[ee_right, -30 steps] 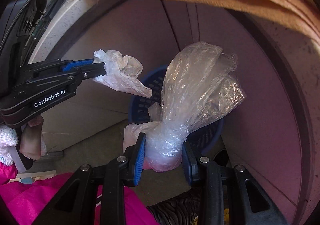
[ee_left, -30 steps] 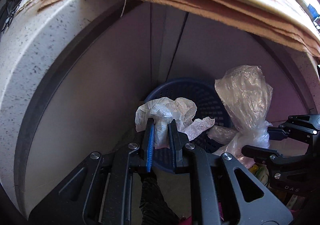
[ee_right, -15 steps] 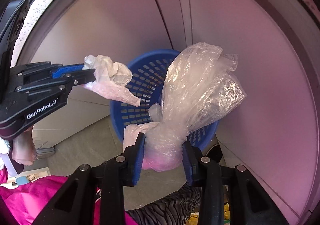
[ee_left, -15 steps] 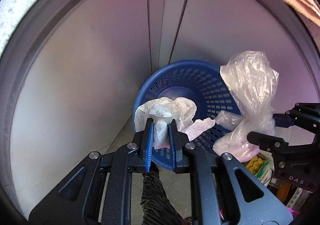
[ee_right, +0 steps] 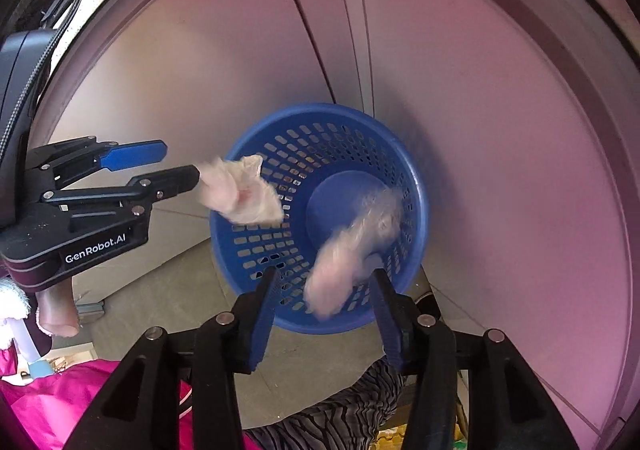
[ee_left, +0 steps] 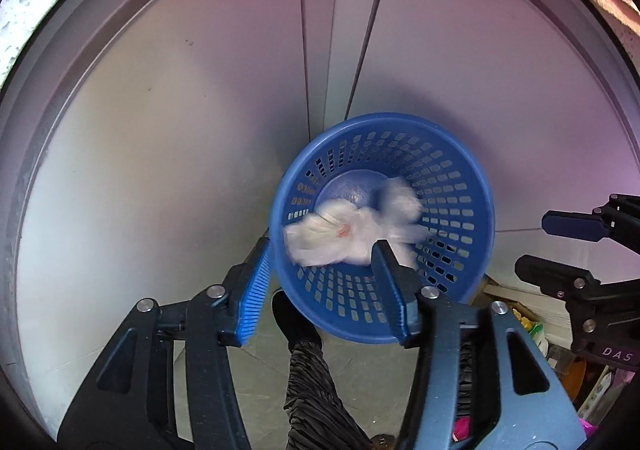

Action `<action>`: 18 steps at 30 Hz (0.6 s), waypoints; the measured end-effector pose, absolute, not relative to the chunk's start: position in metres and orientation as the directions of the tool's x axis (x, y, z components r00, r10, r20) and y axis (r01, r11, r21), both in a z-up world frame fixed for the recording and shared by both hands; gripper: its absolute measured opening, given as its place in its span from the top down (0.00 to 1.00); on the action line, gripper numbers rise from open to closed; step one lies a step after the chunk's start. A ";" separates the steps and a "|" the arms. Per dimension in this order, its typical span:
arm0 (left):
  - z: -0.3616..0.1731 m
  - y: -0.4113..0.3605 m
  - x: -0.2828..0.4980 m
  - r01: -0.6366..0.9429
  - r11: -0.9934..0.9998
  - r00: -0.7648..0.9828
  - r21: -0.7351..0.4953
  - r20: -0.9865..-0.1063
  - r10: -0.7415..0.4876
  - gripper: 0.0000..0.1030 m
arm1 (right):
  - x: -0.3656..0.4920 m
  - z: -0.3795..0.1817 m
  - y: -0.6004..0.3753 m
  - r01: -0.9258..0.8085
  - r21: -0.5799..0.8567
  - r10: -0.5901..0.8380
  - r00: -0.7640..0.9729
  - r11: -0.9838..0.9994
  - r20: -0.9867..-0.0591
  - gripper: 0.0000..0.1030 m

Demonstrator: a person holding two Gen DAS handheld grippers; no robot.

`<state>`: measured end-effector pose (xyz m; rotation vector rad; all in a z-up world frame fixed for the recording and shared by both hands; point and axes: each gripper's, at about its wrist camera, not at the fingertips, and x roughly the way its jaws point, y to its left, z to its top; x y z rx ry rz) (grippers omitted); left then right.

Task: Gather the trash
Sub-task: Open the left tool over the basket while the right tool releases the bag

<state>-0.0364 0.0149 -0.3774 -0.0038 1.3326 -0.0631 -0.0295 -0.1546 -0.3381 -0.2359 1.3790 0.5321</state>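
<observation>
Both our left gripper [ee_left: 320, 286] and right gripper [ee_right: 324, 314] have just spread their fingers, releasing crumpled wrapper [ee_left: 340, 230] and plastic bag [ee_right: 352, 254] so they drop into the blue basket [ee_left: 472, 186].

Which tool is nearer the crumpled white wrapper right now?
Left. The left tool, jaws just opened, sits right at the crumpled white wrapper, which is dropping toward the blue basket. The right tool is farther along the rim, above the falling clear bag.

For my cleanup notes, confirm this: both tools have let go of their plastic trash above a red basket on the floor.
Wrong colour. The basket is blue, as both wrist views show. The rest holds: the left tool and right tool stand open, and the plastic trash is falling into it.
</observation>
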 end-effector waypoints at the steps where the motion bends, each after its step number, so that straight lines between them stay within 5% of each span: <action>1: -0.379 0.014 -0.036 0.044 0.998 0.234 -0.035 -0.971 -0.044 0.49 | -0.029 -0.336 -0.157 -0.487 0.146 0.221 0.100 0.861 -0.970 0.53; 18: -0.333 0.028 -0.035 0.016 0.998 0.285 -0.061 -0.956 -0.063 0.49 | -0.041 -0.296 -0.160 -0.492 0.194 0.294 0.133 0.849 -0.947 0.53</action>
